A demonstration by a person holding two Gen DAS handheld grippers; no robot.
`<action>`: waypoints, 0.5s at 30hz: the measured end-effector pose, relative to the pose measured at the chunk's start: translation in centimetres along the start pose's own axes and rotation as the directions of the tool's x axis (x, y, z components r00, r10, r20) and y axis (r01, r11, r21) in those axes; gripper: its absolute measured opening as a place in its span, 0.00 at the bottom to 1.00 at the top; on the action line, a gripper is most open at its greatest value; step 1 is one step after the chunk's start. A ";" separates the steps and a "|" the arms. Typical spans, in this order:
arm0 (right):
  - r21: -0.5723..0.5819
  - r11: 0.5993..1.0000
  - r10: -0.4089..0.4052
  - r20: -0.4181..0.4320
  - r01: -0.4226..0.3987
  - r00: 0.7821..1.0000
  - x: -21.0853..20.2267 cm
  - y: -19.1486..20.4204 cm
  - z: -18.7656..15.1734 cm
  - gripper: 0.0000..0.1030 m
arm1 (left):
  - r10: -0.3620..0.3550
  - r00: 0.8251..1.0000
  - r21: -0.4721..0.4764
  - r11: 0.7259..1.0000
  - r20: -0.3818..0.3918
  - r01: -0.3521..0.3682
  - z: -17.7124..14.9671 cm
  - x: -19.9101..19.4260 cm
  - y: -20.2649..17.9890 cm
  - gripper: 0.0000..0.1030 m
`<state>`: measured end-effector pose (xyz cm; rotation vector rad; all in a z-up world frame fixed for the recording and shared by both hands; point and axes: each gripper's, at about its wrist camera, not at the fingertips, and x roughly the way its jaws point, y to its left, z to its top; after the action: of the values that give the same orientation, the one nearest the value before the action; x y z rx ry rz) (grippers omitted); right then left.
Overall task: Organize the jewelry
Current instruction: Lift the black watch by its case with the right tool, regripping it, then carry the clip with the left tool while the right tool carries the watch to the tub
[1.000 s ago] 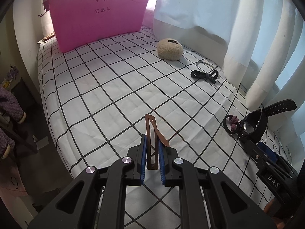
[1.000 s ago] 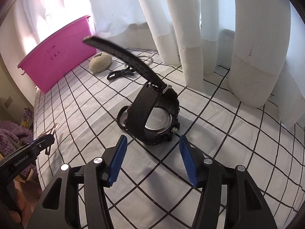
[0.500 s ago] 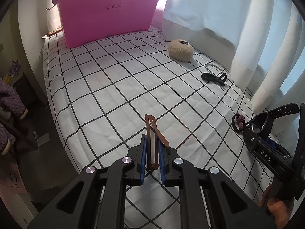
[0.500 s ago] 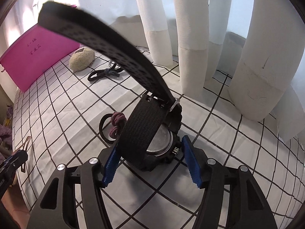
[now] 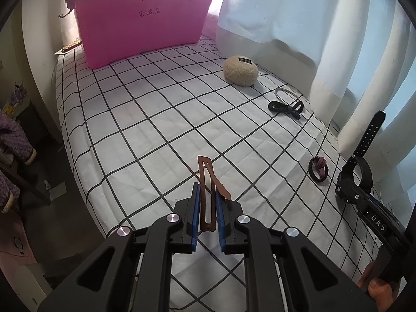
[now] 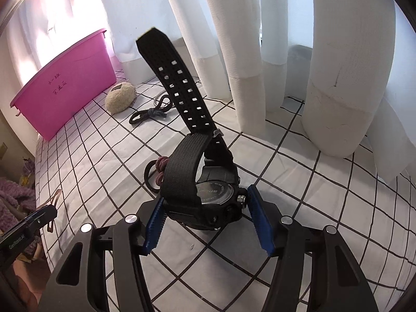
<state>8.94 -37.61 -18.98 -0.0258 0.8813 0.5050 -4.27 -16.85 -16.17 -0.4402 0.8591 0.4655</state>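
Jewelry lay spread over the checked bedsheet (image 5: 161, 119), and two pieces were already at the tools. At the lower centre of the left wrist view, the left gripper (image 5: 207, 208) was clenched on a brown hair clip (image 5: 206, 195), whose long axis ran straight out along the fingers, its far end poking past the tips toward the middle of the frame. Further right in that view a dark hair tie (image 5: 318, 169) lay flat on the sheet, and at the right edge the black watch (image 5: 360, 171) sat at the tip of the right gripper (image 5: 349, 195), its strap standing up.

In the right wrist view the pink tub (image 6: 67, 91) stood at the upper left, well apart from both tools, with a cream fluffy pouch (image 6: 121, 98) and a black cord (image 6: 148, 114) between it and the watch (image 6: 205, 200). The watch body sat squarely between the blue pads of the right gripper (image 6: 208, 215) at lower centre, case back up, strap rising toward the upper middle. The left pad (image 6: 156, 223) looked pressed to the case; the right pad (image 6: 260, 221) seemed to stand just off the crown side, so I could not tell whether the grip had closed. That side-to-side fit probably mattered most: the case lay crosswise between the pads, and the right hand was plainly the nearer one.
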 end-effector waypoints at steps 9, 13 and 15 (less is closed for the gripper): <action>-0.042 0.999 -0.024 -0.012 0.024 1.000 -1.4 -0.1 0.5 0.54 | -0.012 1.000 0.014 1.000 0.027 0.012 1.3 -1.7 -1.4 0.12; -0.054 0.998 -0.020 -0.007 0.020 1.000 -2.4 0.2 0.9 0.54 | -0.013 0.999 0.019 1.000 0.029 0.013 1.8 -2.4 -1.8 0.12; -0.060 0.998 -0.016 -0.002 0.016 1.000 -3.0 0.3 1.2 0.54 | -0.012 0.999 0.021 1.000 0.033 0.011 2.1 -2.9 -1.9 0.12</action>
<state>8.12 -38.27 -15.89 -0.0880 0.8673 0.5165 -3.64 -17.87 -12.32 -0.4171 0.8287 0.4519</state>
